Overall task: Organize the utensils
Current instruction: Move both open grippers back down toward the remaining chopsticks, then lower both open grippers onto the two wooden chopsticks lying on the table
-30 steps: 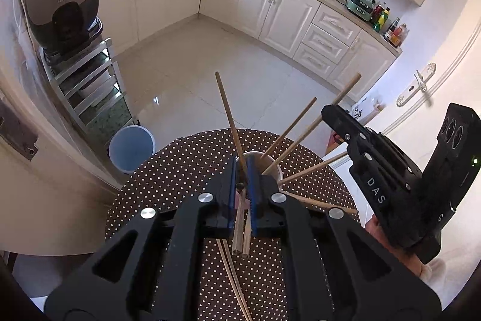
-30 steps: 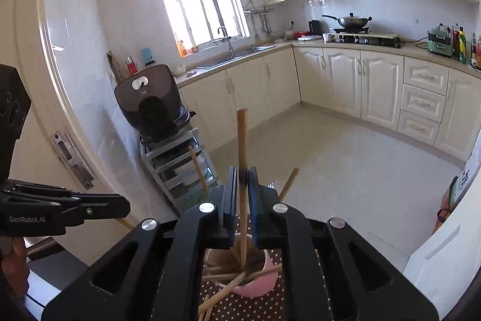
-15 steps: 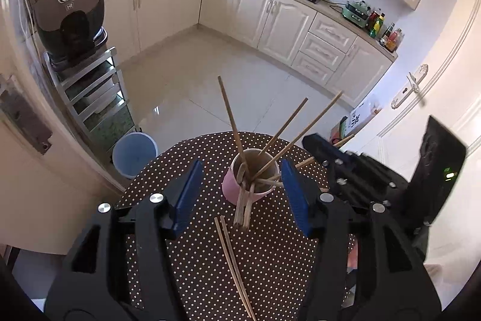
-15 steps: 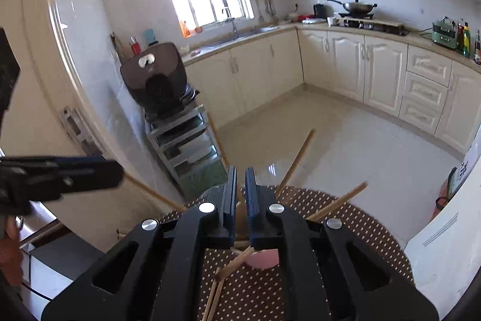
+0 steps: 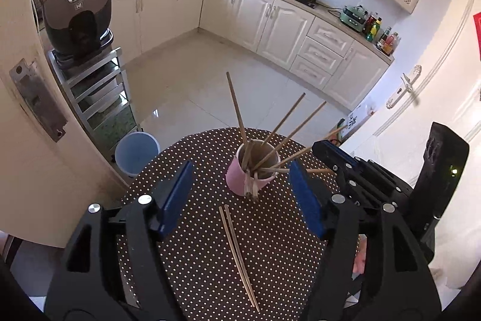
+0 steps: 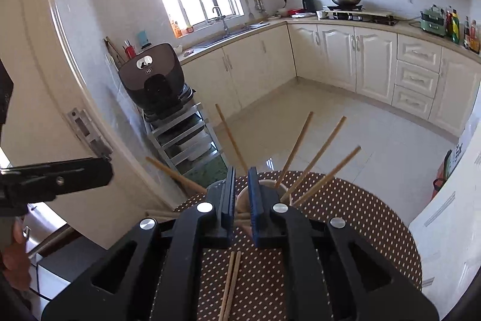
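A pink cup [image 5: 240, 179] on the dotted table [image 5: 195, 230] holds several wooden chopsticks [image 5: 285, 122] fanned outward. A few more lean against its near side. Two loose chopsticks [image 5: 237, 248] lie flat in front of it. My left gripper [image 5: 242, 194] is open and still opening; the cup sits ahead between its blue pads [image 5: 177, 194], untouched. My right gripper [image 6: 243, 194] hovers just before the cup [image 6: 264, 185]. Its jaws are almost together, just starting to part, with nothing between them. It appears beside the cup as my right gripper [image 5: 345, 167], and my left gripper [image 6: 54, 179] shows at the far left.
A blue bin [image 5: 136, 151] stands on the floor beyond the table's far left edge. A metal rack [image 5: 96, 92] carries a dark appliance [image 5: 78, 17]. White cabinets line the back wall, and a white door [image 5: 421, 98] is close on the right. A hand [image 6: 15, 260] holds the left tool.
My left gripper let go of its chopsticks at the cup, opened wide and drew back. The upright chopstick formerly in my right gripper is no longer between its jaws, and that gripper pulled back too.
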Demonstrator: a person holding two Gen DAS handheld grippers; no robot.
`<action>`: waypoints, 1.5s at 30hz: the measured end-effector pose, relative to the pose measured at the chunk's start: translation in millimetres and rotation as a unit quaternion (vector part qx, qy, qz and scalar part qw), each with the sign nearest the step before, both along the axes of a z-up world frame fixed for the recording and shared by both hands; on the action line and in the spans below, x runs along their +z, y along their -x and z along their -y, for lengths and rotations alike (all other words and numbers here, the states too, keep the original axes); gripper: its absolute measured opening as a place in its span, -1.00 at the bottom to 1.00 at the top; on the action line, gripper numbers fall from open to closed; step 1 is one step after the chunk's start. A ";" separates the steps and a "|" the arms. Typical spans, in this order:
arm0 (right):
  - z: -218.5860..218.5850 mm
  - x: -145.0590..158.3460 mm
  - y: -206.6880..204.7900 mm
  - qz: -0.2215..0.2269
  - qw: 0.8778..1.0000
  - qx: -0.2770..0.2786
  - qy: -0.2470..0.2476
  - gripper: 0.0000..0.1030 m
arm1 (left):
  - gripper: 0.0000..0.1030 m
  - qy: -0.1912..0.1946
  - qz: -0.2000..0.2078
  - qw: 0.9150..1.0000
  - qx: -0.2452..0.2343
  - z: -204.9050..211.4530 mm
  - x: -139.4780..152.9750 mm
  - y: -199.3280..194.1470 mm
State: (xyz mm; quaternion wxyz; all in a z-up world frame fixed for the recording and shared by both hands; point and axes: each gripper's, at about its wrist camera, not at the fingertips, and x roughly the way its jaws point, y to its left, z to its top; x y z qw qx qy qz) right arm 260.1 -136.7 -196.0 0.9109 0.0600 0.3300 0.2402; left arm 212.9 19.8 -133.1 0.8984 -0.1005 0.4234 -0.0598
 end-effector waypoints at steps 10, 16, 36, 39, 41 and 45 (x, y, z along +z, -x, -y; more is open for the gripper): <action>3.3 7.3 43.7 -0.014 1.000 -0.018 0.001 -0.47 | 0.37 0.002 -0.001 1.000 -0.006 -3.8 -11.8 23.6; -2.2 5.8 65.0 -0.022 1.000 -0.019 0.006 -0.43 | 0.37 -0.022 0.027 0.999 0.004 -4.1 -10.0 40.7; -21.2 -38.1 84.2 -0.088 0.995 -0.023 0.039 -0.35 | 0.46 -0.043 -0.009 0.999 0.026 -20.4 -57.2 66.4; -22.4 -52.2 83.2 -0.109 0.993 -0.021 0.043 -0.35 | 0.46 -0.043 -0.033 0.998 0.028 -22.9 -74.3 66.0; -23.3 -61.2 83.3 -0.121 0.991 -0.017 0.046 -0.35 | 0.46 -0.039 -0.051 0.997 0.030 -25.0 -87.2 63.8; -23.3 -82.1 80.6 -0.151 0.987 -0.017 0.049 -0.35 | 0.46 -0.035 -0.090 0.995 0.033 -28.2 -113.7 59.0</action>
